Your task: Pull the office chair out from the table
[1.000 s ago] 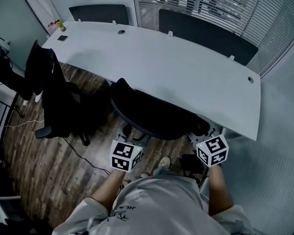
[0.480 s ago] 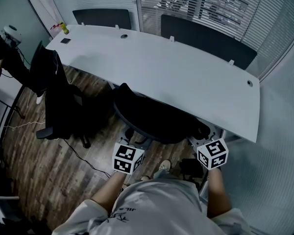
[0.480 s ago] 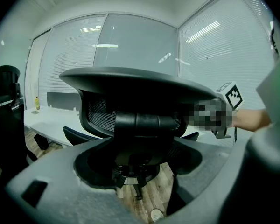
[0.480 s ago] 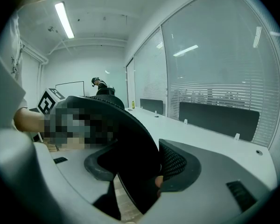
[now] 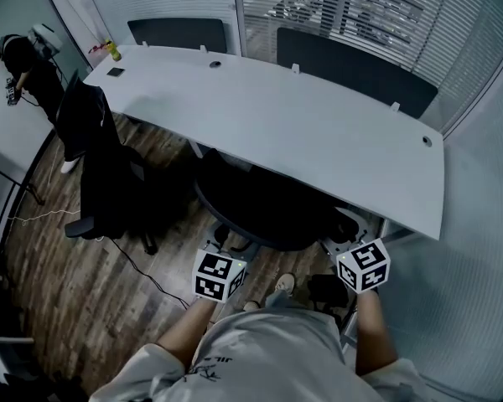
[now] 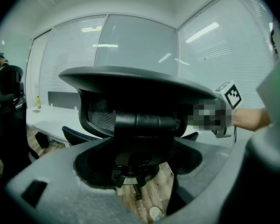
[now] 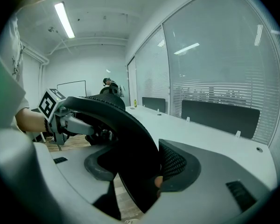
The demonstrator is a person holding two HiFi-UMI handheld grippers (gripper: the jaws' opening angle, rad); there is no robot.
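Pushed in under the near edge of the long white bench: the black office chair, seat mostly hidden beneath the top, curved back turned toward the near side. At the right end of that back, the right tool, closed on the dark rim, with the rim running between the two jaws and pressed against the mesh-faced pad on the right. At the left end of the back, the left tool, jaws standing wide apart; framed in the gap, the chair's mesh back, its central support and wheeled base, with no contact to be made out. Just behind both tools in the head view, bare forearms and a pale shirt; below them a light shoe on the wood floor. To the left, well apart from the task chair, a second chair draped in dark clothing, and near its base a thin cable trailing over the boards. At the far left corner of the bench, a small yellow bottle; beyond it, a person in dark clothes. Along the far edge, two dark divider panels, then glass walls with slatted blinds.
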